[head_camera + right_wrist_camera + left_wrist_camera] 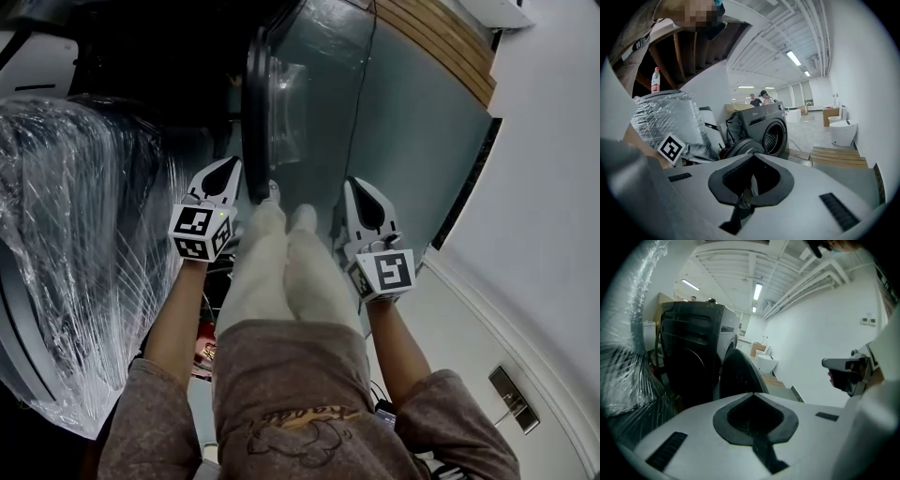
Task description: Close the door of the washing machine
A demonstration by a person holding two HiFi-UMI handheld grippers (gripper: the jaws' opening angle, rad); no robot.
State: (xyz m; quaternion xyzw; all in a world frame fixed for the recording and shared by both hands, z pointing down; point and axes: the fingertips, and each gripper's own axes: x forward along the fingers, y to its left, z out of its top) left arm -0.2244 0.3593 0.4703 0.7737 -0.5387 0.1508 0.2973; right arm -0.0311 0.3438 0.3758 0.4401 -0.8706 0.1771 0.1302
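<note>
dark grey front-loading washing machine (759, 119) stands far ahead, its round glass-centred door (257, 112) swung open; left gripper (227, 167) and right gripper (361, 186) near it, both pinched together, empty.

Door (255, 112) ahead, wrapped bundle (75, 234) left

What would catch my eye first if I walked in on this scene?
A dark washing machine stands ahead with its round door swung open. At the head view's left looms a big bundle wrapped in shiny plastic film. Close below, the left gripper and right gripper point forward, fingers together, holding nothing.
</note>
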